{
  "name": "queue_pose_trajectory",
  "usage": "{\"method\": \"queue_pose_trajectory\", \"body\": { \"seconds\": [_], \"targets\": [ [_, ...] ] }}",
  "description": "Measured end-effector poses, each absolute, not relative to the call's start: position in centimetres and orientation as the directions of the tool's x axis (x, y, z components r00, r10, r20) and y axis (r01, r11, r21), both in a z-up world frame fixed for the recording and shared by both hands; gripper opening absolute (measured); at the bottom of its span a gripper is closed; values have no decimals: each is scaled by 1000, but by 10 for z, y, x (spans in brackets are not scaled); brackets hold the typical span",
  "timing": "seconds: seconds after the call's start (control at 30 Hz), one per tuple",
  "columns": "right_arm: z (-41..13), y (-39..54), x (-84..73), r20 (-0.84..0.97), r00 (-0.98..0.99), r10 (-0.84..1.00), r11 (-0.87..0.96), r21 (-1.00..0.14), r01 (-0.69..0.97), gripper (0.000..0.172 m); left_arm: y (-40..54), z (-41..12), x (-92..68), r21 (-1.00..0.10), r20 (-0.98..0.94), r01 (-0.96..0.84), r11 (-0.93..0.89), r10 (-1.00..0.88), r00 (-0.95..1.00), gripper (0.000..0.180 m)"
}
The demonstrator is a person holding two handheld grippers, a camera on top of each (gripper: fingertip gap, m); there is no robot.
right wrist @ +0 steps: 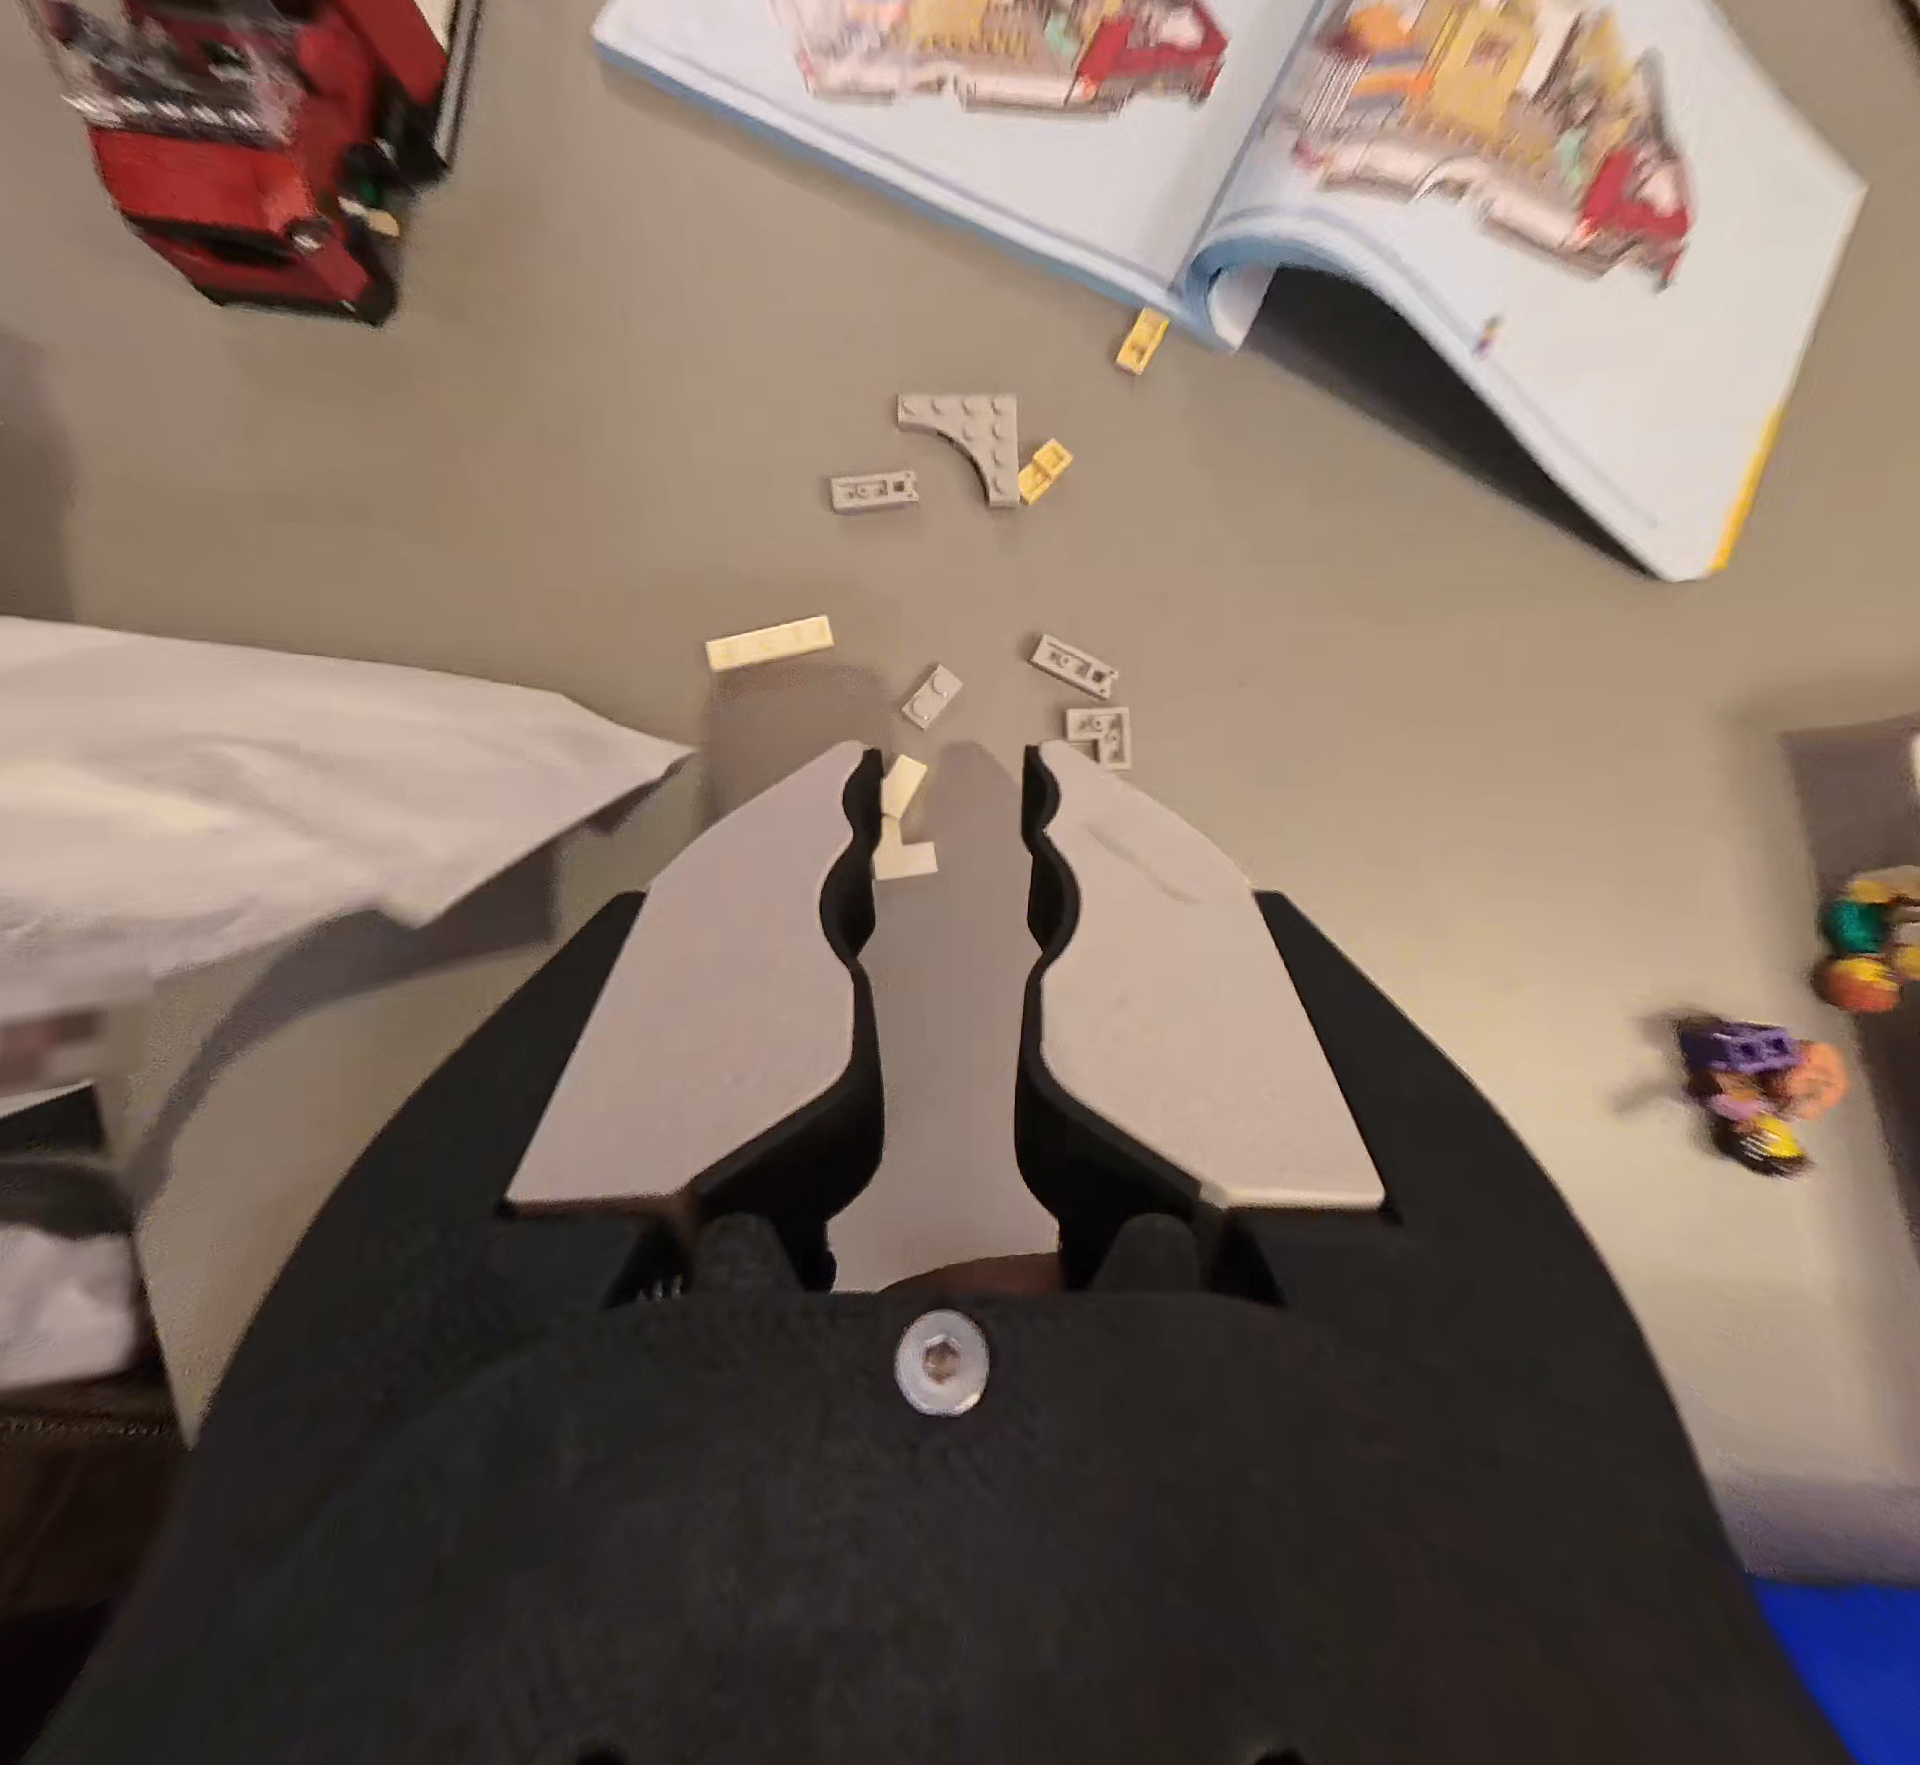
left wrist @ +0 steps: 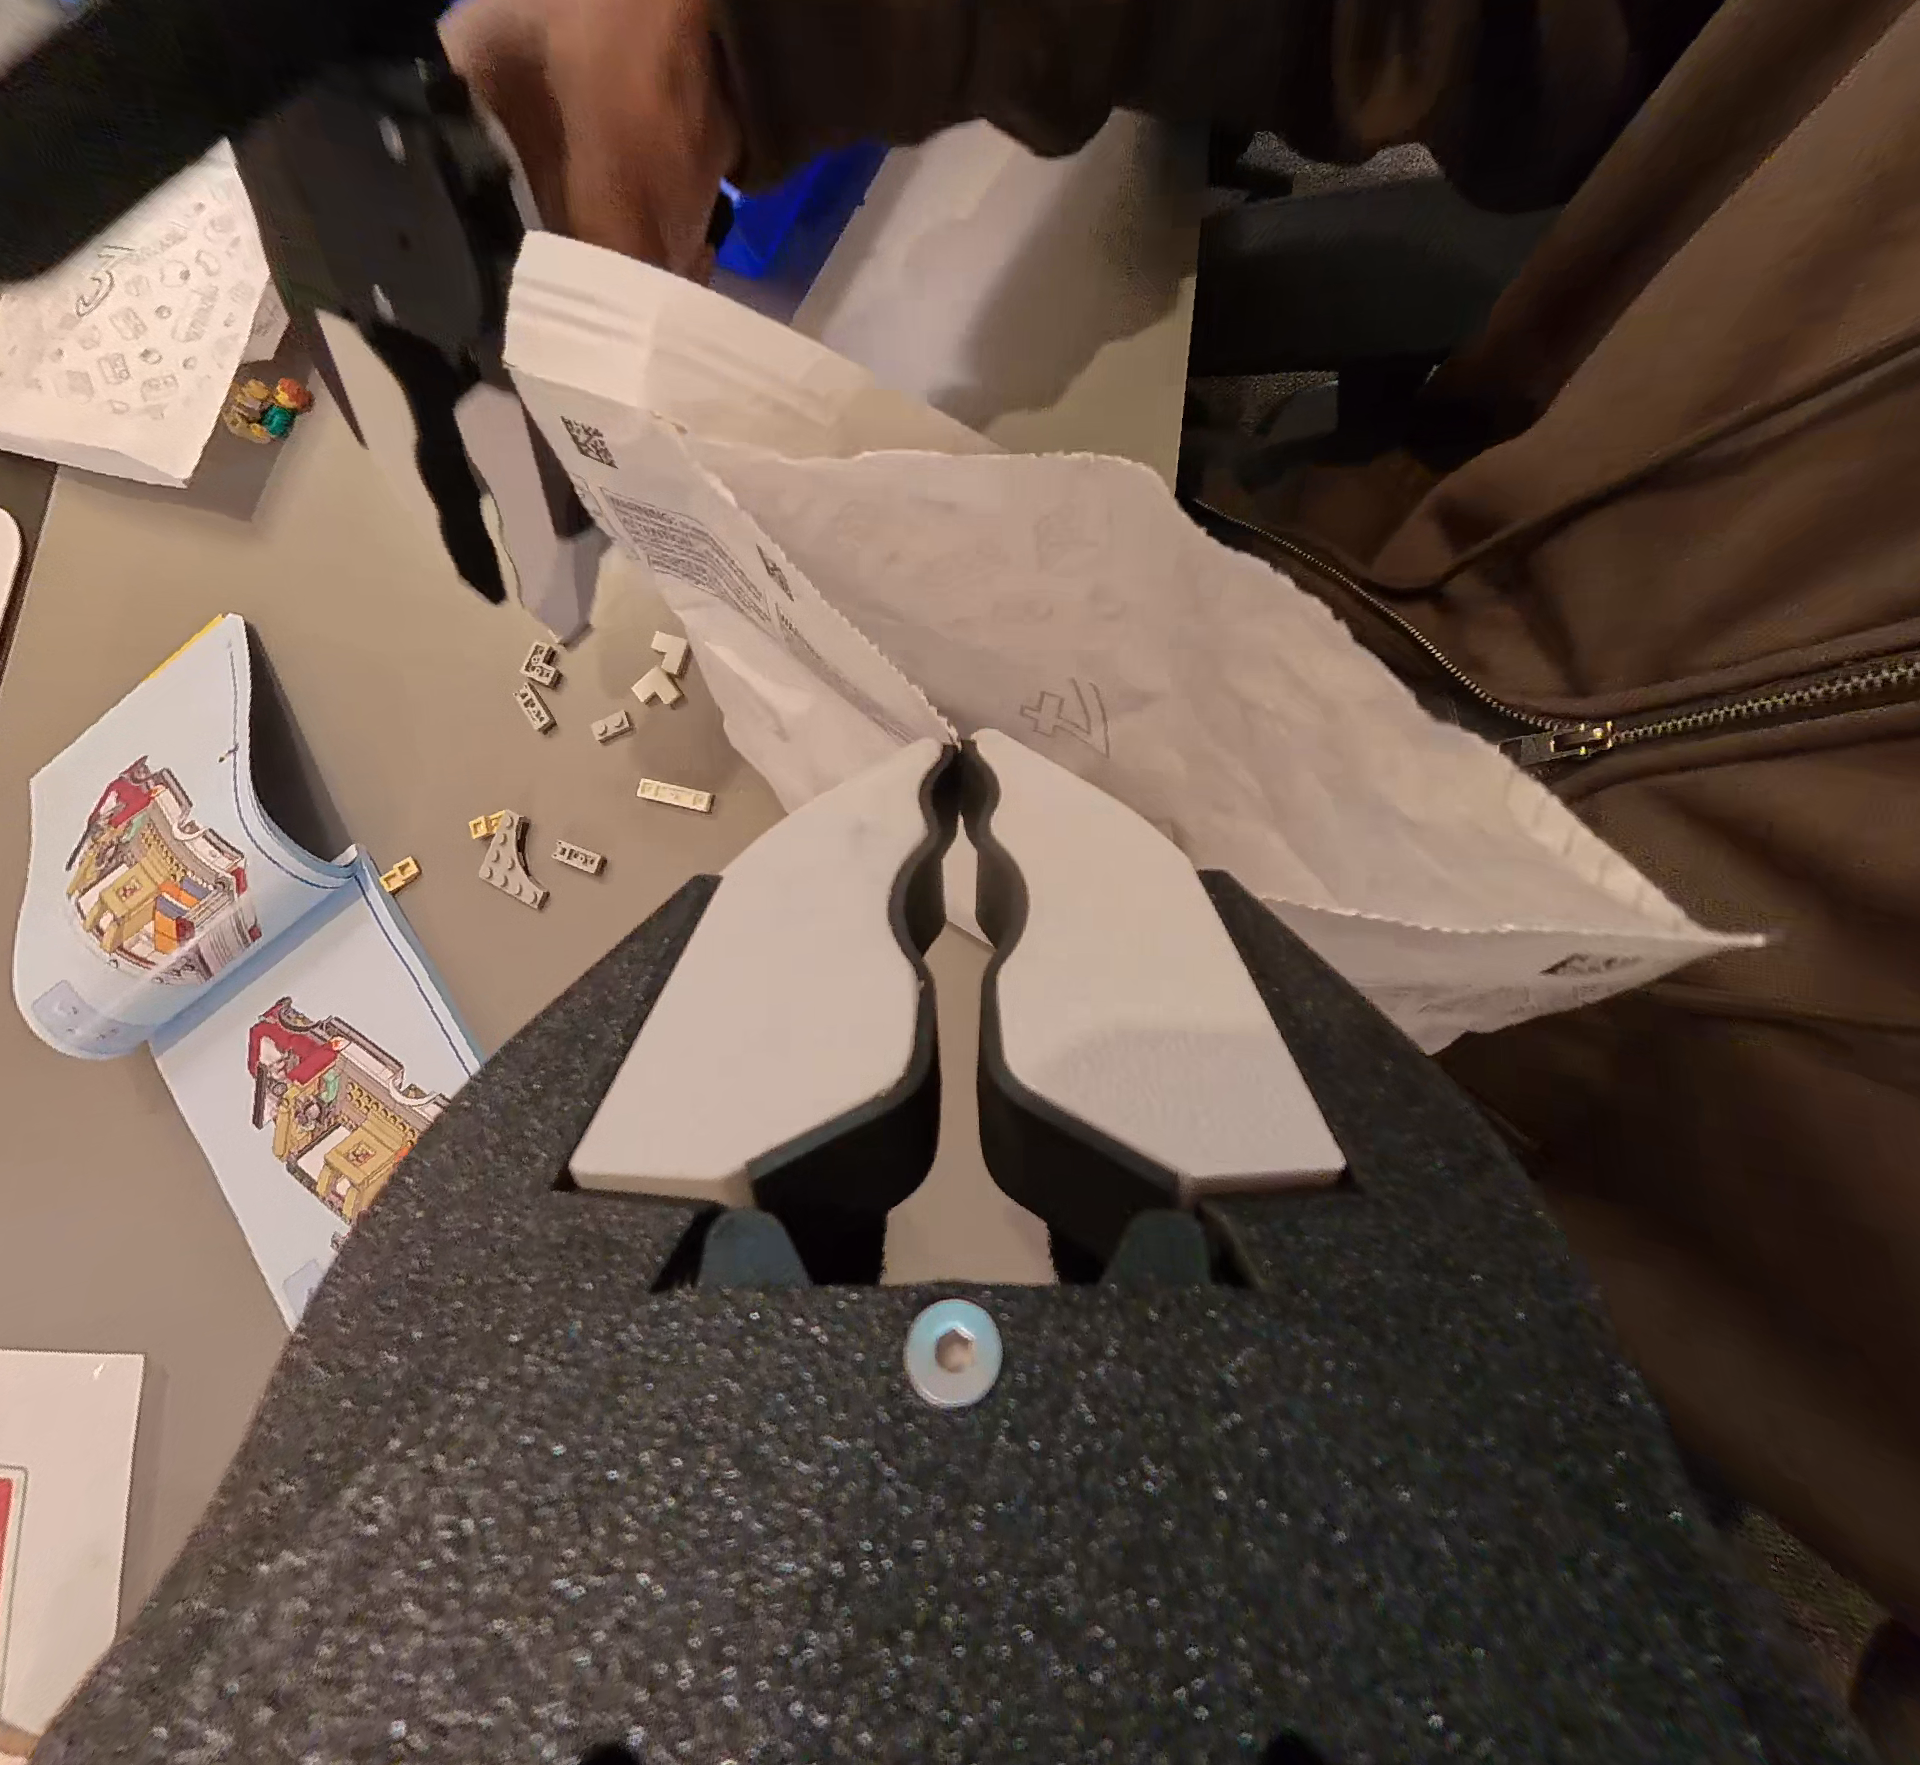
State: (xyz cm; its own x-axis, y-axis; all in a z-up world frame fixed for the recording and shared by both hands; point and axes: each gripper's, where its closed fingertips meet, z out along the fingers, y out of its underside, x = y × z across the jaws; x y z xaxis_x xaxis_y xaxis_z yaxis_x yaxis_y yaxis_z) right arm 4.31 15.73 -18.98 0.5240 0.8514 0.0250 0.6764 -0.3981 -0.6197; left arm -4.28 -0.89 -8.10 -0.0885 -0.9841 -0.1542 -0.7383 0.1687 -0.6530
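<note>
Paper bag, white and crinkled, is pinched at its serrated edge in my left gripper: both tips are clenched together on the paper, and the bag fans out up and to the right, against the brown zip-up jacket of the person behind it. Its far end sits up by my right hand.

My right gripper hangs over the grey table with its jaws apart and nothing gripped. Between the fingers I see two cream L-shaped pieces lying flat on the table close to the left finger; I cannot tell whether that finger touches them. Just ahead of the tips lie a small grey two-stud plate, a grey corner plate and a grey flat plate, all upside down or loose. A long cream plate lies off to the left, close to the bag's corner.

Farther out there's a grey curved plate with a small yellow piece touching it, another grey plate beside it, and a second yellow piece right at the edge of the open instruction booklet. A red brick model stands at the far left. Two minifigures lie well off to the right.
</note>
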Motion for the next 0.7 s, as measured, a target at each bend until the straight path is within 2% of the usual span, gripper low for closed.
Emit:
{"method": "queue_pose_trajectory", "body": {
  "seconds": [0.17, 0.27, 0.37, 0.5, 0.6, 0.7],
  "targets": [
    [-241, 162, 31, 59, 532, 845, -429, -518, 740, 26, -8, -81, -42, -655, -151, -735, 172, -984, -96, 0],
    [-253, 163, 24, 47, 540, 840, -445, -509, 737, 26, -8, -81, -42, -660, -150, -731, 174, -984, -99, 0],
    [-254, 167, 19, 30, 564, 826, -469, -518, 715, 24, -8, -81, -42, -665, -148, -727, 173, -984, -99, 0],
    [-254, 164, 18, 22, 557, 830, -474, -498, 726, 9, -7, -81, -43, -666, -151, -727, 171, -984, -94, 0],
    [-254, 163, 20, 49, 541, 839, -455, -484, 748, 7, -6, -81, -44, -664, -154, -728, 171, -984, -90, 0],
    [-239, 160, 19, 45, 528, 848, -424, -539, 727, 7, -5, -81, -43, -665, -155, -727, 169, -984, -87, 0]
  ]
}}
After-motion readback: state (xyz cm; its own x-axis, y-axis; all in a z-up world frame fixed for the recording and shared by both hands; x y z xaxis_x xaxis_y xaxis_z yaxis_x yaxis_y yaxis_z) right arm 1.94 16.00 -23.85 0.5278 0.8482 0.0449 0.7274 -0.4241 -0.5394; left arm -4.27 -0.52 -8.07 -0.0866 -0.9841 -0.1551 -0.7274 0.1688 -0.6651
